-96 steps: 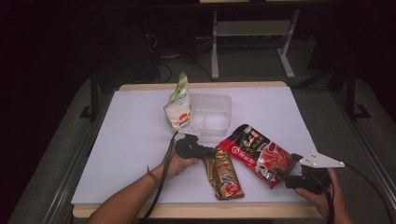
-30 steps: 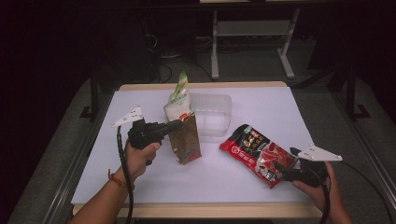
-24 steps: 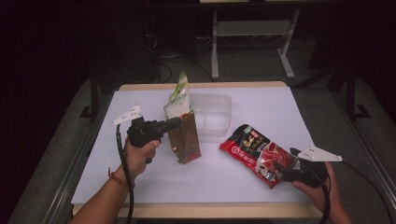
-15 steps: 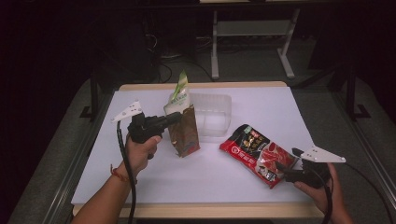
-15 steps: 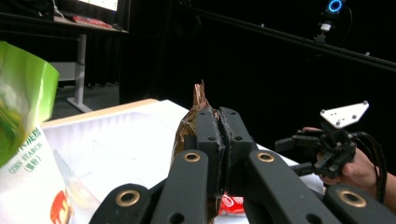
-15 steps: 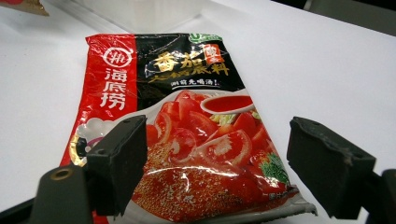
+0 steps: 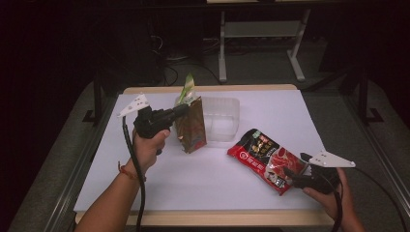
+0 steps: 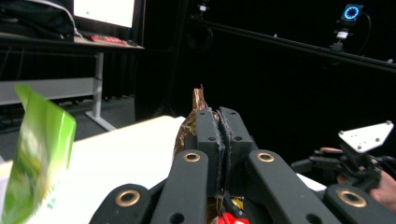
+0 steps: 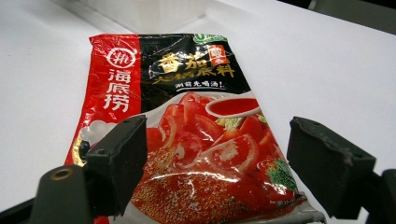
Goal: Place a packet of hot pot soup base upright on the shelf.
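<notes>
My left gripper (image 7: pixel 183 110) is shut on the top edge of a brown and gold packet (image 7: pixel 191 125), which hangs upright above the white table (image 7: pixel 159 179). In the left gripper view the jaws press together on the crinkled top of the brown packet (image 8: pixel 198 100). A red and black sauce packet (image 7: pixel 266 157) lies flat at the right. My right gripper (image 7: pixel 292 175) rests at its near end, open. In the right gripper view the red packet (image 9: pixel 187 130) lies under and ahead of the wide-apart jaws.
A clear plastic tub (image 7: pixel 220 118) stands at the back middle of the table. A green and white pouch (image 7: pixel 186 89) stands by its left side, seen close as a blurred green pouch (image 8: pixel 35 154) in the left gripper view. A table frame (image 7: pixel 256 31) stands beyond.
My left gripper has risen a little and drifted back with the brown packet still held, bringing it closer to the green pouch and tub. The right gripper has stayed in place.
</notes>
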Tool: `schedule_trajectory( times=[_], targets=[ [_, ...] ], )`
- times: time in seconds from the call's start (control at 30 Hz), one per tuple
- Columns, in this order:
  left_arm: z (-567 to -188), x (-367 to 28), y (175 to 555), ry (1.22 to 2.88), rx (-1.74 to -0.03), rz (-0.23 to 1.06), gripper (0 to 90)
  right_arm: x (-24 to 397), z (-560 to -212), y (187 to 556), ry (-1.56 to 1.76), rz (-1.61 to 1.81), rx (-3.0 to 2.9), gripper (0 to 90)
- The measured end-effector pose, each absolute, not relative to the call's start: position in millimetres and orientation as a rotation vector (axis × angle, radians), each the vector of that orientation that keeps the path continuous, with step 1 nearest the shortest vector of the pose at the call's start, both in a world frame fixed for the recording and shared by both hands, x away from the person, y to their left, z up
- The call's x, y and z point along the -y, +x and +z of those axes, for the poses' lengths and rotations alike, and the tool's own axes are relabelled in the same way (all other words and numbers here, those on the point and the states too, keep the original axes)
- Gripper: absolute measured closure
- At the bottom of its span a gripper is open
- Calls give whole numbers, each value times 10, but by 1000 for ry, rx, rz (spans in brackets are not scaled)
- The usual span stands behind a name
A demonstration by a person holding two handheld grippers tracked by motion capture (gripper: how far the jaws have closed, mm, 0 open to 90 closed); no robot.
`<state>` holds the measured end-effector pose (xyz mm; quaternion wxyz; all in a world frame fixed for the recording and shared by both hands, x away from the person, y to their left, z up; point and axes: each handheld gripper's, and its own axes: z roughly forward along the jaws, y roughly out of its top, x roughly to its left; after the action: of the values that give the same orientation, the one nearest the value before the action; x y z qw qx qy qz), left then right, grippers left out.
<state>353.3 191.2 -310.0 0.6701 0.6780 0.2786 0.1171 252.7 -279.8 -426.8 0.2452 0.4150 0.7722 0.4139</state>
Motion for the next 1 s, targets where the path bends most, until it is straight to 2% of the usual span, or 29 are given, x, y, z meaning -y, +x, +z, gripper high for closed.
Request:
schedule_trajectory(
  times=[0.57,1.0],
  targets=[
    [-2931,-1676,3986,1532,-735,388,874,2805,-4274,2522,1137,1130,-2112,196],
    [-2964,-1425,4357,1546,-825,465,874,2819,-4281,2527,1131,1127,-2114,197]
  ],
)
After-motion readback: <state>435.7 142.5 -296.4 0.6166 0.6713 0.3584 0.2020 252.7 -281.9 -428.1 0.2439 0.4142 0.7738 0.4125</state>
